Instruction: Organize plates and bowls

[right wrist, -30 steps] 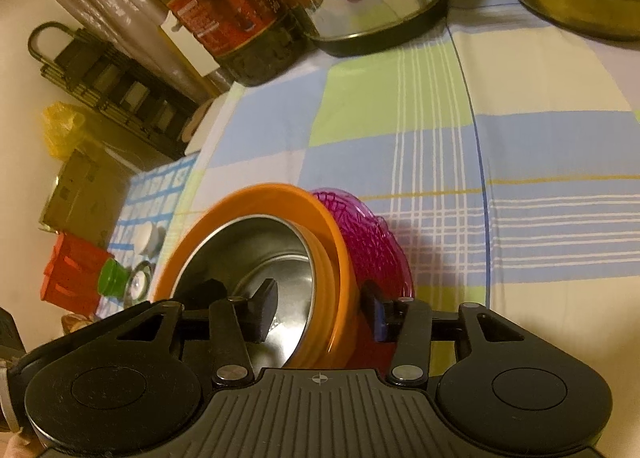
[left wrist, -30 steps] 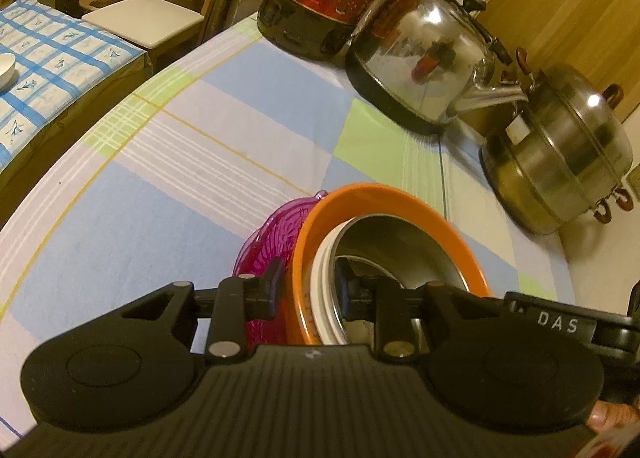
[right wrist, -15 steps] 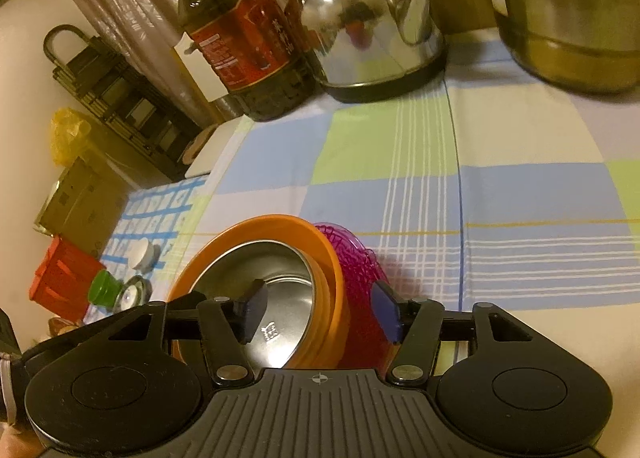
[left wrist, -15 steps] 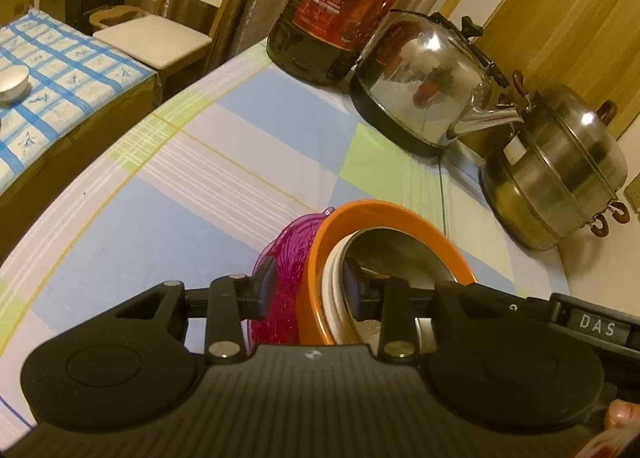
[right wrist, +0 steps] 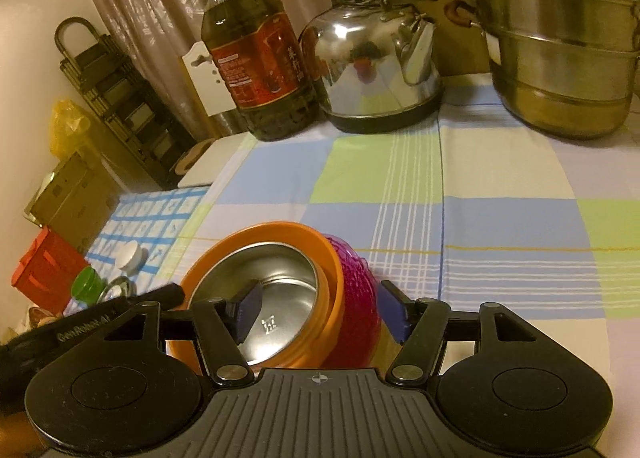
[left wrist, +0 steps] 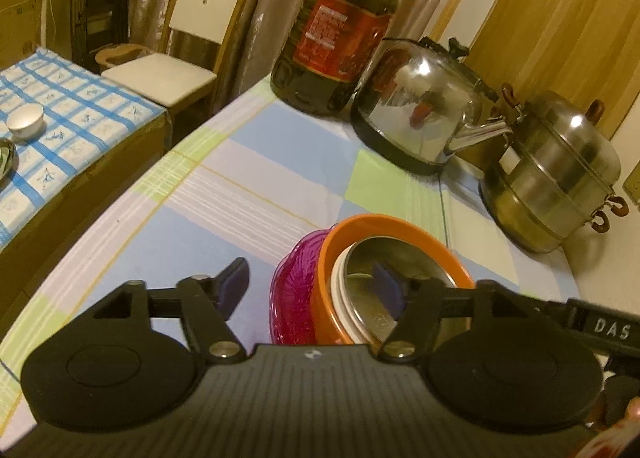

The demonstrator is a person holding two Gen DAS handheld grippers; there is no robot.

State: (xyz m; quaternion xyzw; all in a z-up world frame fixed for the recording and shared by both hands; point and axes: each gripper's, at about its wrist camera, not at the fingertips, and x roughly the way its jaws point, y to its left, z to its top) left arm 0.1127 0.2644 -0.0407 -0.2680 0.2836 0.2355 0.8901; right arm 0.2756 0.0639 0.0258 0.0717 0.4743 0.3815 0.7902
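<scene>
**Fingers opening off the nested bowls**

Fingers of left gripper (left wrist: 314, 288) and right gripper (right wrist: 322, 312) are both opening, pads clear, straddling opposite rims of the stack: steel bowl (right wrist: 276, 306) inside orange bowl (right wrist: 264, 234), magenta bowl (right wrist: 356, 298) outermost. Stack sits near on the checked bench (right wrist: 500, 217), directly ahead. Readable: "DAS" on the right gripper's side.

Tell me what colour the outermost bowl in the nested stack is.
The outermost bowl is translucent magenta pink, holding the orange bowl; clearest in the right wrist view.
</scene>
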